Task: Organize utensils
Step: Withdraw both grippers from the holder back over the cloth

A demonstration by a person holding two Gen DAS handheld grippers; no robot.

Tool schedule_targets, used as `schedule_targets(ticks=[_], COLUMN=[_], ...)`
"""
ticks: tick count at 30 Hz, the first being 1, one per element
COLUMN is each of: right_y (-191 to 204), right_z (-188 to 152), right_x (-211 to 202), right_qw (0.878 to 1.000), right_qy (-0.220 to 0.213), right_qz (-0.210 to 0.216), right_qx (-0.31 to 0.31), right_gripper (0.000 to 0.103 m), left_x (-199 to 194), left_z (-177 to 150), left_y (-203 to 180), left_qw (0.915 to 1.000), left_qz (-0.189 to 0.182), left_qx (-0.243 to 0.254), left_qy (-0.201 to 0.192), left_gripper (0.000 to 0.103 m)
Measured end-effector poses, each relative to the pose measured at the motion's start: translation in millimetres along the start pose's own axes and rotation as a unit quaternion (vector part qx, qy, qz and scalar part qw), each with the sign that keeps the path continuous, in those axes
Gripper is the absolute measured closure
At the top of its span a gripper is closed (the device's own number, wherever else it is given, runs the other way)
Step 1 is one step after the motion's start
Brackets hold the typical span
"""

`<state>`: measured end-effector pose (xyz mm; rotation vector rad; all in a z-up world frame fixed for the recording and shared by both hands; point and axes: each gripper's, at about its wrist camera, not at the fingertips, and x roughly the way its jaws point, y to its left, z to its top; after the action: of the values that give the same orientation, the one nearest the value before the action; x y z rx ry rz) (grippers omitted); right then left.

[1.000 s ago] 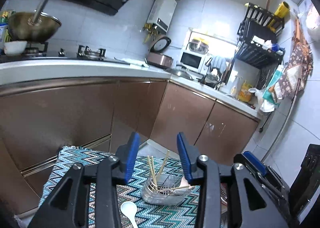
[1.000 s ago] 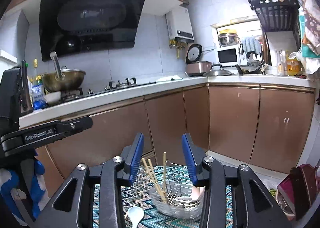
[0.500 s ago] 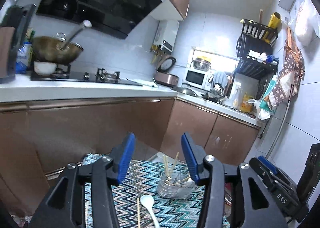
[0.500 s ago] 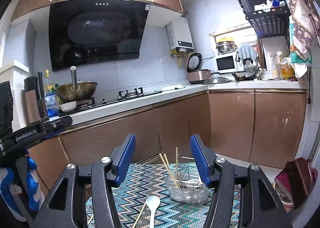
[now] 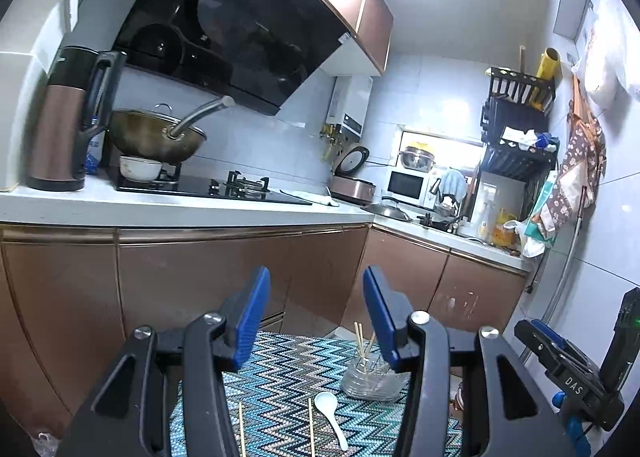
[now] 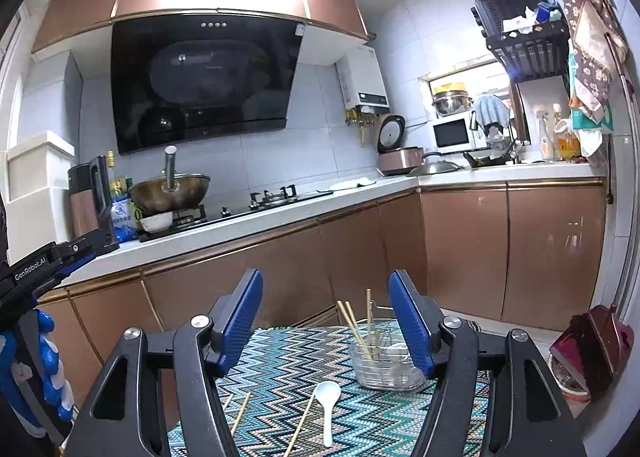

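A clear glass holder (image 5: 372,379) (image 6: 386,367) with several chopsticks standing in it sits at the far right of a zigzag mat (image 5: 280,377) (image 6: 280,353). A white spoon (image 5: 330,411) (image 6: 327,401) lies on the mat in front of it. Loose chopsticks (image 5: 311,429) (image 6: 300,423) lie flat beside the spoon, with another (image 5: 241,433) (image 6: 240,413) further left. My left gripper (image 5: 315,281) hangs open and empty above the mat, back from the holder. My right gripper (image 6: 326,281) is also above the mat; its jaws are opening with nothing between them.
Brown cabinet doors (image 6: 280,269) stand just beyond the mat's far edge under a white counter (image 5: 160,209) carrying a hob, a wok (image 5: 156,137) and a kettle (image 5: 64,121). A dark red container (image 6: 592,345) sits low to the right of the mat.
Both grippers have drawn back from the holder and risen a little, and their jaws have widened. The spoon and the loose chopsticks now show fully on the mat.
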<state>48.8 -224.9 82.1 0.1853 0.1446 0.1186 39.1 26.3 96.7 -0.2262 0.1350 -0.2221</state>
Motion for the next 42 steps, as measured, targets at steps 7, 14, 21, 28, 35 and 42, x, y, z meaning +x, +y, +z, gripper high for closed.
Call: schedule_targets(ticks=[7,14,21,28,35,42], right_y=[20.3,27.7,23.4,16.6,7.8,-2.9], right_z=[-0.1,-2.2,-19.8,-42.1,-63.6,-94.9], right_x=[-11.6,-14.9,4.8,34.5,66.3,105.3], right_qw=[1.0,0.999,0.999,0.998,0.994,0.988], right_qy=[-0.007,-0.009,0.023,0.063,0.101,0.152], right_qz=[0.019,0.029,0.032,0.03,0.028,0.031], right_qx=[-0.019,-0.023,-0.019,-0.011,-0.004,0.003], right_gripper=[0.038,0.038,0.038,0.038,0.038,0.038], left_x=[-18.9,-18.1,13.1,54.8,93.9,143.0], left_z=[6.5,2.5,-22.7,-54.8,-86.3,-127.6], left_y=[19.9,37.4,46.5,58.4,68.1,69.6], left_qw=[0.9998,0.9992,0.9962,0.9879,0.9779,0.9588], left_qz=[0.012,0.028,0.029,0.026,0.023,-0.001], left_qx=[-0.014,-0.022,-0.016,-0.023,-0.029,-0.034], left_qy=[0.002,0.018,0.08,0.151,0.206,0.282], left_gripper=[0.053,0.05,0.05,0.05,0.05,0.051])
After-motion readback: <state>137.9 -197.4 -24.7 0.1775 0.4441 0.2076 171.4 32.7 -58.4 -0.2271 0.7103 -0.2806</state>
